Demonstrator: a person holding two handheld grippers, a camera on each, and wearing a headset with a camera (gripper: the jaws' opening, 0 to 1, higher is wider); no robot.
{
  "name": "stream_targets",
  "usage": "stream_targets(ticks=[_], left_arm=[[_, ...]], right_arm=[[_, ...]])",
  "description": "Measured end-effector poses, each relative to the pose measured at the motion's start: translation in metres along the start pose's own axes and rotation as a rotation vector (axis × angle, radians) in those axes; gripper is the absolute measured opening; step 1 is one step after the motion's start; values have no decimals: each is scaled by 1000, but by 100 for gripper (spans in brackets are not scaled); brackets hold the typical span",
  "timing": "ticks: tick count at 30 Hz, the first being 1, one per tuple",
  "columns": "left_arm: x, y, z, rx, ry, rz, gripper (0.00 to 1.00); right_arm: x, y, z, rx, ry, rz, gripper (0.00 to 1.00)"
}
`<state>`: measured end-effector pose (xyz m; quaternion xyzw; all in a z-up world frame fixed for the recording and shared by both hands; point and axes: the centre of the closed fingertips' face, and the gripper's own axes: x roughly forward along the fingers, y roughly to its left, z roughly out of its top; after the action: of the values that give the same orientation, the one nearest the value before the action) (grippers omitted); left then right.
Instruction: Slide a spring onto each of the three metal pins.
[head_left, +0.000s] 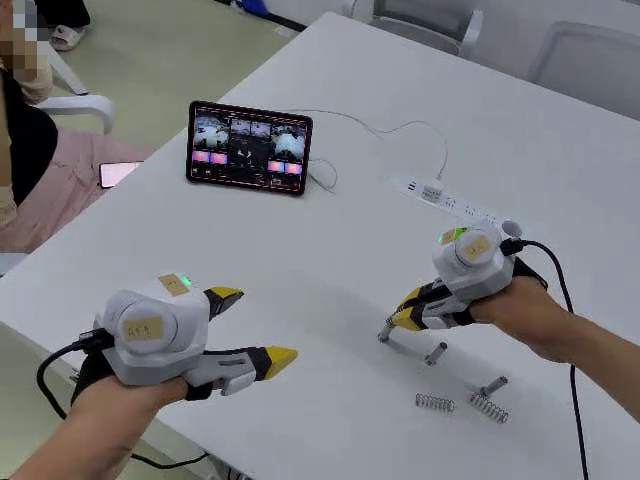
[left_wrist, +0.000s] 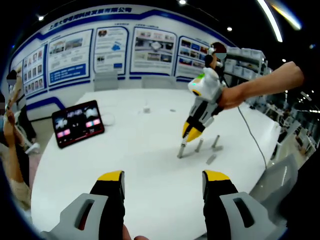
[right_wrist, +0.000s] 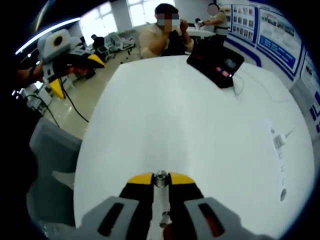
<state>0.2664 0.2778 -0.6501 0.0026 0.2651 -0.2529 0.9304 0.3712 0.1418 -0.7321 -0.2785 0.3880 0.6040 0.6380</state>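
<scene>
My right gripper (head_left: 402, 313) is shut on a short metal pin (head_left: 385, 333) whose lower end touches the white table (head_left: 330, 250). In the right gripper view the pin's end (right_wrist: 160, 176) sits between the yellow tips. Two more pins (head_left: 436, 353) (head_left: 493, 385) stand just right of it. Two loose springs (head_left: 434, 402) (head_left: 488, 407) lie in front of them. My left gripper (head_left: 252, 326) hovers open and holding nothing at the near left, well apart from the pins. In the left gripper view its jaws (left_wrist: 163, 176) gape toward the right gripper (left_wrist: 192, 131) and the held pin (left_wrist: 181, 150).
A lit tablet (head_left: 249, 147) lies at the far left of the table, and a white power strip (head_left: 440, 195) with a cable lies behind the right gripper. A phone (head_left: 118, 172) rests on a seated person's lap at the left. The table's near edge runs just below the left gripper.
</scene>
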Motion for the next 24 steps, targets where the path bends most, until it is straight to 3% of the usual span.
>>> stream_targets(ticks=[18,24], left_arm=[[8,-8,-1,-7,5,-23,66],[8,-10,-2,2,14,-29,66]], right_arm=[[10,6,3,-58,26,-7,12],[15,12,-1,-114,63,-6,12]])
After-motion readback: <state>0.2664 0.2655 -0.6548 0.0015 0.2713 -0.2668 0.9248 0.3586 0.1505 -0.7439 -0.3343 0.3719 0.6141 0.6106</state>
